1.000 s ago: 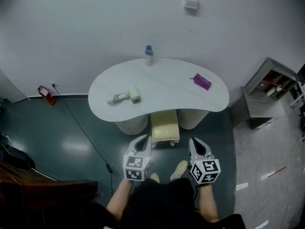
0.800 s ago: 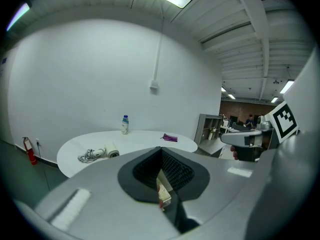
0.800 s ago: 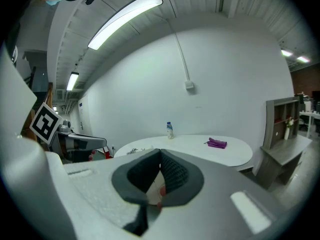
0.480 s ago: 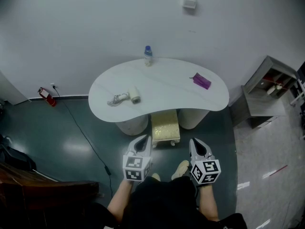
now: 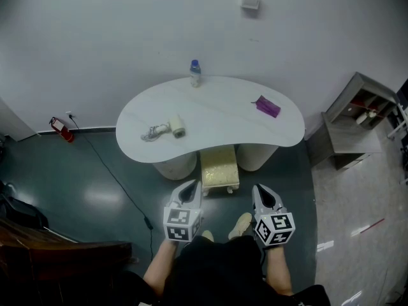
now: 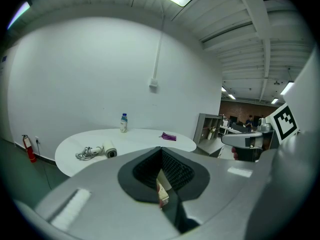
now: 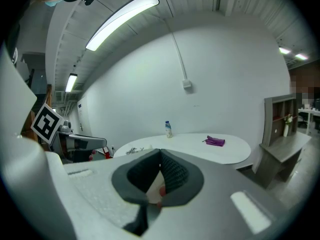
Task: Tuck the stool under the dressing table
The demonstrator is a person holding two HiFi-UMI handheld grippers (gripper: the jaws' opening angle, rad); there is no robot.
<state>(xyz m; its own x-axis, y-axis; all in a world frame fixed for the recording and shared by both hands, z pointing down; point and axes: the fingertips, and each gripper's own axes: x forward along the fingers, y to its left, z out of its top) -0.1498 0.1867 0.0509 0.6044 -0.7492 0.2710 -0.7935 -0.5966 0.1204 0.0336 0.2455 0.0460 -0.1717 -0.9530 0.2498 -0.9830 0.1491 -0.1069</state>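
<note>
My left claw (image 5: 190, 186) and right claw (image 5: 263, 190) are both pressed together with nothing between them, held side by side above the floor. The stool (image 5: 220, 169) stands partly under the front edge of the surface (image 5: 217, 123), near both claws.

A small square stool (image 5: 220, 169) with a pale yellow padded seat and light legs stands upright on the dark green floor (image 5: 95, 183), partly tucked beneath a white dressing table (image 5: 217, 120). Its far end is hidden under the front edge of the kidney-shaped top, while its near end juts out into the open. The stool sits between the two rounded white pedestals (image 5: 173, 168) carrying the top, whose back edge lies along the white wall (image 5: 127, 37).
</note>
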